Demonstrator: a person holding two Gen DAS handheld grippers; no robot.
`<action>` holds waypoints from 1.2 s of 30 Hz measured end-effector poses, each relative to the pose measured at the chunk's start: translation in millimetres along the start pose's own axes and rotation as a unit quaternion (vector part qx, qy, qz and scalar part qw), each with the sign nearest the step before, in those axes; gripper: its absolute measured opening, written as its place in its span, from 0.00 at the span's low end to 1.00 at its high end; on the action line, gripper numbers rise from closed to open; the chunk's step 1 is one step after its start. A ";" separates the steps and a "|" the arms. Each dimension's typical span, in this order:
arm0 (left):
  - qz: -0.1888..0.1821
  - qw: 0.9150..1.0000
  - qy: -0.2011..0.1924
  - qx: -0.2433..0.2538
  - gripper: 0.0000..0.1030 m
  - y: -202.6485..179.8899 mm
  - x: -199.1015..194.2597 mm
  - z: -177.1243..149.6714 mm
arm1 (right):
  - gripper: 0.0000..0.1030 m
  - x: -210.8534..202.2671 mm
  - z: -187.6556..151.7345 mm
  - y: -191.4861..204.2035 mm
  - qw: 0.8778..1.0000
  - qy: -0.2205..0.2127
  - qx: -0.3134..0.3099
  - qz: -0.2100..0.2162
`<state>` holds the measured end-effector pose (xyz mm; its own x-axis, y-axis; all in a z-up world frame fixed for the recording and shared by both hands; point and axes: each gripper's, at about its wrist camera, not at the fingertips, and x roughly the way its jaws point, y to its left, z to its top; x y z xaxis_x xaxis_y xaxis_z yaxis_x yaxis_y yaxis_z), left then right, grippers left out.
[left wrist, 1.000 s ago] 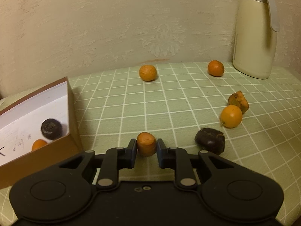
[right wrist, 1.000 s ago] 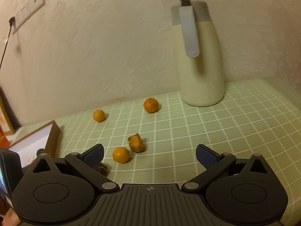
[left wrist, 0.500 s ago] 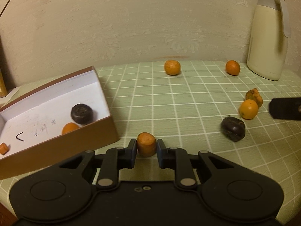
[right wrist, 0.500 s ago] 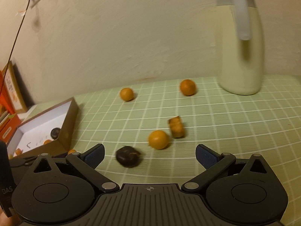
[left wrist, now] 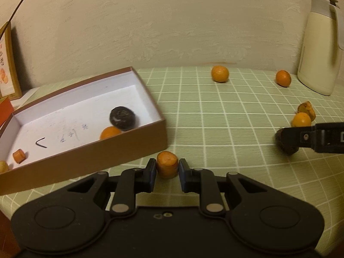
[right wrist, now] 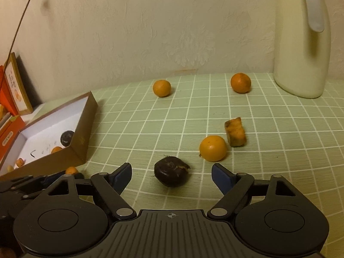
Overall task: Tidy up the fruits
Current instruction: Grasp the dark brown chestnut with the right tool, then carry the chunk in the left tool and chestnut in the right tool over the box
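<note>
Green checked cloth covers the tabletop, cream wall behind. Left tool is clenched on a short orange cylinder of fruit, carried just beside the near wall of the brown cardboard box with white lining. Right tool has just been closing, its blue pads either side of a dark brown round chestnut-like fruit on the cloth, not pressing it. Just beyond lies a smooth round orange fruit.
</note>
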<state>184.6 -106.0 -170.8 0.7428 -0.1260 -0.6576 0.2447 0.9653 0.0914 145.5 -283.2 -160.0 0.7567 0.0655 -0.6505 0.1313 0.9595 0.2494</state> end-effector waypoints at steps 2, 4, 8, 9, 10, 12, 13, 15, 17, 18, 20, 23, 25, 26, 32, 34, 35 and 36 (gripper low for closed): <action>0.003 1.000 0.000 -0.002 0.12 3.2 -1.0 -0.9 | 0.69 4.3 -0.5 1.2 1.000 0.006 0.004 0.002; 0.005 1.000 0.001 -0.004 0.12 6.6 -1.7 -2.1 | 0.62 8.7 0.2 2.3 1.000 0.011 0.004 0.000; 0.009 1.000 0.000 -0.007 0.12 11.2 -3.2 -3.7 | 0.62 15.4 1.4 4.2 1.000 0.014 0.007 -0.005; 0.011 1.000 0.000 -0.008 0.12 12.6 -3.7 -4.0 | 0.62 17.0 1.4 4.9 1.000 0.015 0.006 -0.008; 0.013 1.000 0.000 -0.009 0.12 14.0 -4.0 -4.1 | 0.62 18.5 1.7 4.9 1.000 0.016 0.007 -0.009; 0.015 1.000 0.001 -0.012 0.12 16.7 -3.9 -4.3 | 0.53 20.8 2.0 5.4 1.000 0.017 0.008 -0.013; 0.016 1.000 0.002 -0.014 0.12 18.1 -4.1 -4.5 | 0.48 23.3 2.2 6.7 1.000 0.020 0.005 -0.017; 0.018 1.000 0.002 -0.016 0.12 21.0 -4.9 -5.0 | 0.42 26.1 1.8 7.3 1.000 0.021 0.006 -0.023; 0.019 1.000 0.001 -0.019 0.12 23.9 -5.8 -5.2 | 0.42 27.7 2.1 9.7 0.999 0.021 0.003 -0.026; 0.020 1.000 0.002 -0.020 0.12 25.4 -6.0 -5.4 | 0.42 27.9 2.0 10.2 0.999 0.021 0.004 -0.026; 0.022 0.999 0.002 -0.023 0.12 27.4 -7.2 -6.1 | 0.42 29.1 2.0 11.7 0.999 0.021 -0.001 -0.030; 0.024 0.999 0.001 -0.027 0.12 31.1 -8.6 -6.5 | 0.42 30.2 1.4 14.0 0.999 0.019 -0.006 -0.035; 0.026 0.999 0.000 -0.029 0.12 33.5 -9.6 -7.0 | 0.41 30.7 1.1 14.6 0.999 0.019 -0.006 -0.037; 0.027 0.999 0.000 -0.030 0.12 34.6 -10.1 -7.1 | 0.41 30.9 0.9 14.7 0.999 0.019 -0.007 -0.038; 0.030 0.999 -0.002 -0.038 0.12 41.6 -13.5 -8.5 | 0.41 31.5 0.1 16.8 0.999 0.019 -0.011 -0.044; 0.032 0.999 -0.003 -0.040 0.12 42.9 -14.3 -8.5 | 0.41 31.4 0.0 16.9 0.999 0.019 -0.011 -0.045; 0.032 0.999 -0.003 -0.041 0.12 43.7 -14.6 -8.3 | 0.41 31.4 -0.1 17.3 0.999 0.019 -0.012 -0.046; 0.032 0.999 -0.003 -0.042 0.12 44.6 -15.1 -8.5 | 0.40 31.2 -0.3 17.8 0.999 0.019 -0.013 -0.046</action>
<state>179.0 -59.1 -163.2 0.7595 -0.0642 -0.6473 0.1434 0.9872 0.0703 171.3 -264.0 -176.1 0.7168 -0.0139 -0.6971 0.1824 0.9687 0.1681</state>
